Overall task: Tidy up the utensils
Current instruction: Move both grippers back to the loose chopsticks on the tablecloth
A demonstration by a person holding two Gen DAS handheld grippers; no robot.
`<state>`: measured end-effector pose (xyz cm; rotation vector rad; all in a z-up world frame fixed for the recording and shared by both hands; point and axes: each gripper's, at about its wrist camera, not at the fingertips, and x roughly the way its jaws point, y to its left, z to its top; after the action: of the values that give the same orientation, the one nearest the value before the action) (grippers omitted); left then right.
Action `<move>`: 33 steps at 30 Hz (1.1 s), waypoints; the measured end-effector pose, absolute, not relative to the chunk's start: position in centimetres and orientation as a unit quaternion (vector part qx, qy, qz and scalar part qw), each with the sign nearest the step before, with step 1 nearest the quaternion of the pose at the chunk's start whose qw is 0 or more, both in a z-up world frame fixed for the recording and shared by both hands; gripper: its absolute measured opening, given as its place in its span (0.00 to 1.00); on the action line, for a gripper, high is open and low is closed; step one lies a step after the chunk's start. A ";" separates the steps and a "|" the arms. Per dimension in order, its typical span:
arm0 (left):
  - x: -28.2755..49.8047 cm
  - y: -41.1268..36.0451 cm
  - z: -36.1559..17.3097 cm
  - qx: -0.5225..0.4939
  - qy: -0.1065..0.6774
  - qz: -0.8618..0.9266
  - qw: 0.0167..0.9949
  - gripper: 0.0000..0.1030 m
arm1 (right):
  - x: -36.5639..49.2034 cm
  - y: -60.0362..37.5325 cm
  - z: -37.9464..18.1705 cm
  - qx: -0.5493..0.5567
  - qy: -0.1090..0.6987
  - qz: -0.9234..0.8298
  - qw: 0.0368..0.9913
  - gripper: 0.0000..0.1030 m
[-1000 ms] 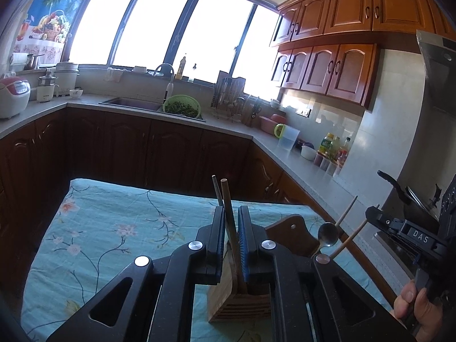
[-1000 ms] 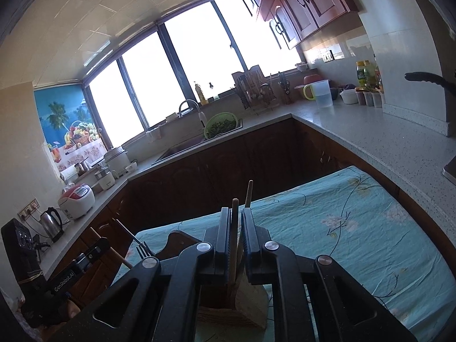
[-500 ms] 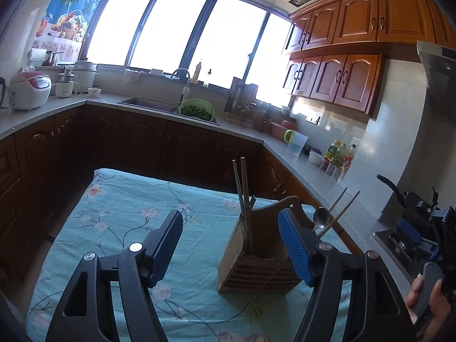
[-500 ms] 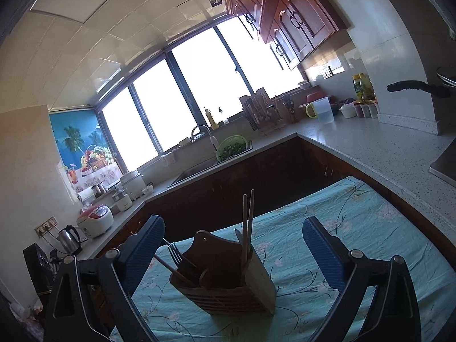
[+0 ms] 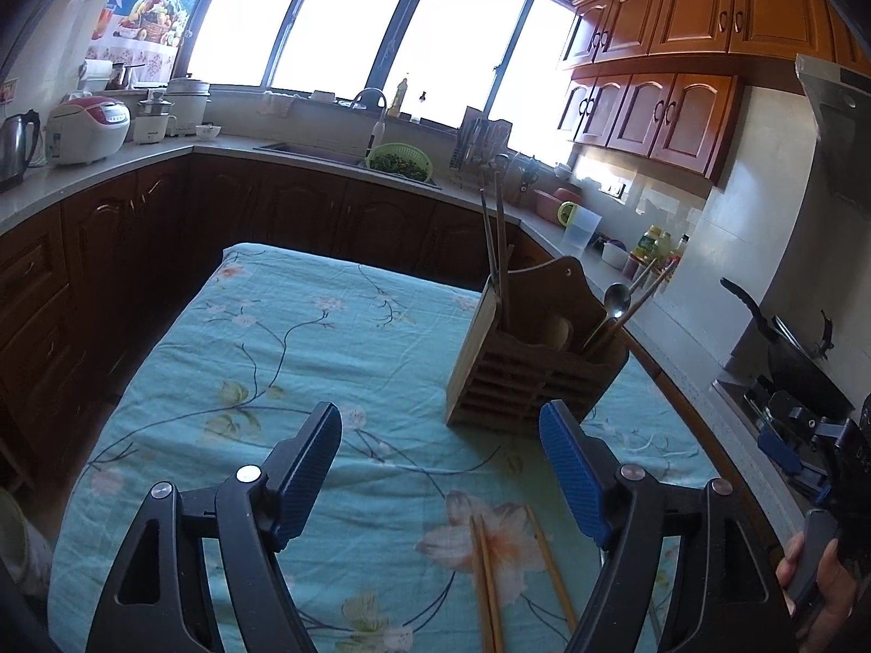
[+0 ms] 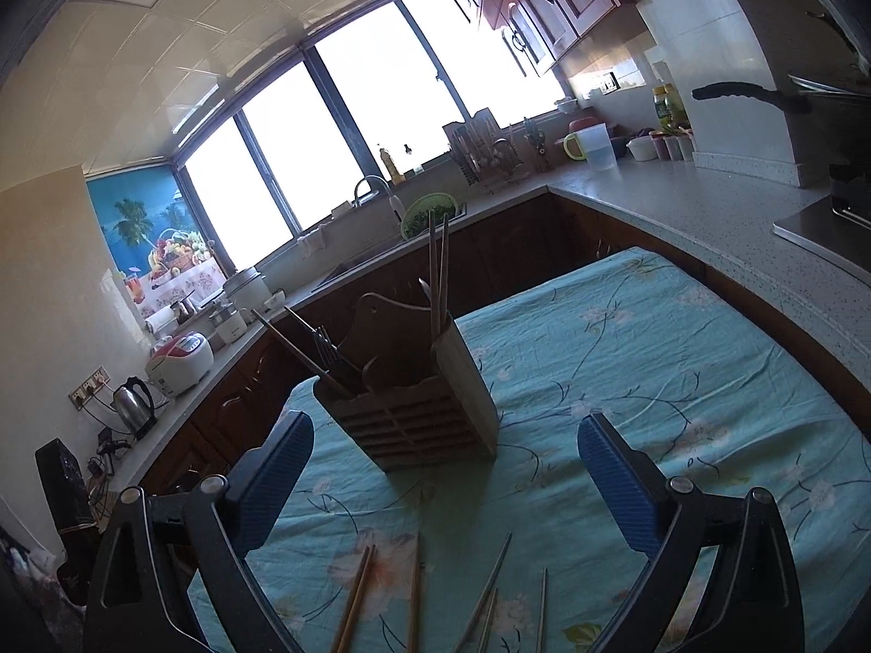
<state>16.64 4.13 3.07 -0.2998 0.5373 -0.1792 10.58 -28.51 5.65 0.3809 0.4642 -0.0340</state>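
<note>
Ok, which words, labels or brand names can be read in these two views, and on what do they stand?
No text reads cleanly enough to quote.
On the right gripper: white lettering on its body, cut by the frame edge, unreadable.
On the seasoning bottles: labels too small to read.
On the rice cooker: panel markings too small to read.
On the fruit poster: no legible words.

Kitchen. Table with teal floral cloth (image 5: 305, 337) lies below and ahead of the gripper. Beyond it, dark wood base cabinets (image 5: 305, 207) under a pale countertop (image 6: 680, 201) wrapping the corner. Wide bay window (image 5: 348, 16) ahead, strongly backlit, overexposed. Reddish wood wall cabinets (image 5: 680, 65) up and right. White tiled ceiling (image 6: 163, 32). Tropical fruit poster (image 6: 152, 239) far left.
</note>
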 end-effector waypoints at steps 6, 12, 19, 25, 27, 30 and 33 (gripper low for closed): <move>14.7 4.8 2.1 -0.156 0.285 -0.083 0.942 0.73 | 8.4 -29.0 3.9 0.195 0.245 -0.031 0.949 0.96; 13.1 4.0 1.2 -0.140 0.309 -0.074 0.938 0.73 | 6.9 -28.9 2.0 0.195 0.267 -0.036 0.943 0.96; 12.2 3.2 0.1 -0.119 0.344 -0.068 0.929 0.73 | 6.1 -28.5 -0.6 0.186 0.299 -0.043 0.935 0.96; 12.7 2.6 -0.4 -0.109 0.362 -0.073 0.923 0.72 | 5.7 -28.0 -1.6 0.155 0.306 -0.055 0.938 0.95; 13.0 2.1 -0.6 -0.101 0.369 -0.076 0.921 0.71 | 5.9 -27.7 -1.7 0.138 0.311 -0.060 0.939 0.89; 13.6 1.6 -1.2 -0.092 0.381 -0.077 0.917 0.71 | 6.5 -27.4 -2.0 0.118 0.328 -0.066 0.935 0.70; 14.3 1.0 -1.5 -0.084 0.390 -0.080 0.913 0.70 | 7.1 -27.3 -2.6 0.109 0.346 -0.067 0.930 0.60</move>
<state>14.34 1.03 -1.45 -0.1737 0.8032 -0.1646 7.14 -27.35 -2.59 0.2235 0.7084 -0.1378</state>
